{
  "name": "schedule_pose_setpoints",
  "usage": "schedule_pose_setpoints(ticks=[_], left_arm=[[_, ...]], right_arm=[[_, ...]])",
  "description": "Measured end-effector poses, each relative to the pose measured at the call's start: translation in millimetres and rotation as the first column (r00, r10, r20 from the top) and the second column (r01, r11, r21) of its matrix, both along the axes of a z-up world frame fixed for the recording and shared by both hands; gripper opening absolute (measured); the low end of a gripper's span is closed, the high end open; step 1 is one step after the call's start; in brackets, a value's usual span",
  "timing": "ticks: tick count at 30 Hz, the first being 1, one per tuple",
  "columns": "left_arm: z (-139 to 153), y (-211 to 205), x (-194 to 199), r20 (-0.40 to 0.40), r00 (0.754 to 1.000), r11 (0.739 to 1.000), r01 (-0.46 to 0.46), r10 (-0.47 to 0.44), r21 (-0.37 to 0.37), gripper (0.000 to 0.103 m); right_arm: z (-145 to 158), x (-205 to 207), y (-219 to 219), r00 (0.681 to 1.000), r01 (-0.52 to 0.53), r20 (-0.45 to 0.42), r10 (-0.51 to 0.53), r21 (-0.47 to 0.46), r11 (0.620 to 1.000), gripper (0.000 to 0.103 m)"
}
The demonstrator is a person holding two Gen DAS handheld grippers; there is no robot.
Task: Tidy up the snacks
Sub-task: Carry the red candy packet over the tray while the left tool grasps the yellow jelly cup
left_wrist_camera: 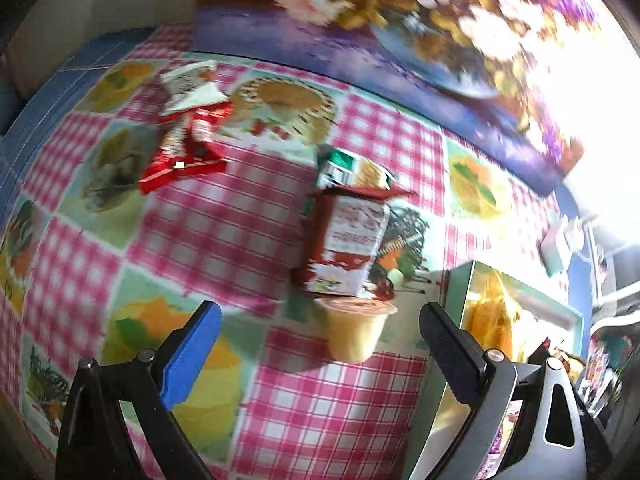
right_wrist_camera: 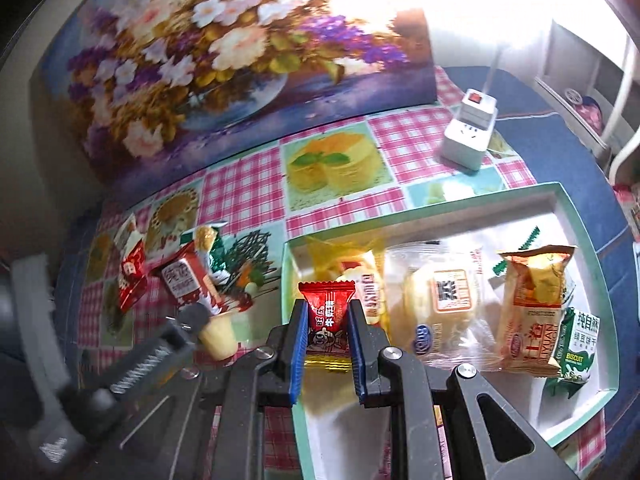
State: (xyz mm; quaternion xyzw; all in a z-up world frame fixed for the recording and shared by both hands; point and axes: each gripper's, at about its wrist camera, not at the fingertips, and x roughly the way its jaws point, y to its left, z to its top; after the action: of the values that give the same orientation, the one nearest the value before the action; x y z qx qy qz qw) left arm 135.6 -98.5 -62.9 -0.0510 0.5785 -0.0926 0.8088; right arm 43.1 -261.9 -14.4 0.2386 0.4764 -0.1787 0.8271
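Snacks lie on a desk (right_wrist_camera: 332,216) covered with a pink checked cloth with food pictures, and the turquoise tray (right_wrist_camera: 576,216) on it serves here as landmark. Far to the left of the tray, in the right wrist view, a red and white packet (right_wrist_camera: 130,276) lies on the cloth. Nearer to the tray there is a red packet with white label (right_wrist_camera: 188,284), and a green and white packet (right_wrist_camera: 214,246) lies partly under it. Just left of the tray stands a small pudding cup (right_wrist_camera: 218,338), next to the left gripper (left_wrist_camera: 320,344). Its jaws are spread wide with nothing between them, and in the left wrist view the cup (left_wrist_camera: 356,328) is ahead of them, between the two fingers but not touching.

At the left edge of the tray, the right gripper (right_wrist_camera: 328,328) has its jaws clenched on a red candy wrapper (right_wrist_camera: 328,312), held upright. Inside the tray, from left to right, lie a yellow packet (right_wrist_camera: 360,276), a clear bag with a pale cake (right_wrist_camera: 444,300), an orange packet (right_wrist_camera: 532,300) and a green biscuit packet (right_wrist_camera: 576,348). Behind the tray, a white power adapter (right_wrist_camera: 468,132) stands on the desk, and a flower painting (right_wrist_camera: 224,60) leans at the back.
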Motion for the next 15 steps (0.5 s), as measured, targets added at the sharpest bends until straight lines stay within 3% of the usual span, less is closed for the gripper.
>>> schedule_pose_setpoints(ticks=[6, 8, 12, 14, 15], left_arm=[[-8.3, -16.0, 2.7, 0.007, 0.999, 0.999, 0.044, -0.044, 0.026, 0.094], [-9.9, -19.6, 3.3, 0.013, 0.999, 0.998, 0.052, -0.052, 0.032, 0.075], [-15.3, -26.1, 5.6, 0.019, 0.997, 0.996, 0.073, -0.074, 0.047, 0.072], [-18.2, -28.2, 5.3, 0.017, 0.997, 0.994, 0.080, -0.081, 0.075, 0.056], [-18.8, -28.9, 4.9, 0.020, 0.996, 0.993, 0.085, -0.087, 0.088, 0.053]], right_arm=[[-5.6, -2.4, -2.2, 1.000, 0.019, -0.005, -0.019, 0.005, 1.000, 0.021], [-6.3, -3.0, -3.1, 1.000, 0.022, -0.006, -0.022, 0.009, 1.000, 0.021], [-7.8, -3.8, -3.5, 1.000, 0.024, -0.006, -0.024, 0.026, 0.999, 0.021], [-8.4, -3.7, -3.3, 1.000, 0.026, -0.009, -0.026, 0.030, 0.999, 0.021], [-8.8, -3.8, -3.0, 1.000, 0.028, -0.010, -0.027, 0.033, 0.999, 0.021]])
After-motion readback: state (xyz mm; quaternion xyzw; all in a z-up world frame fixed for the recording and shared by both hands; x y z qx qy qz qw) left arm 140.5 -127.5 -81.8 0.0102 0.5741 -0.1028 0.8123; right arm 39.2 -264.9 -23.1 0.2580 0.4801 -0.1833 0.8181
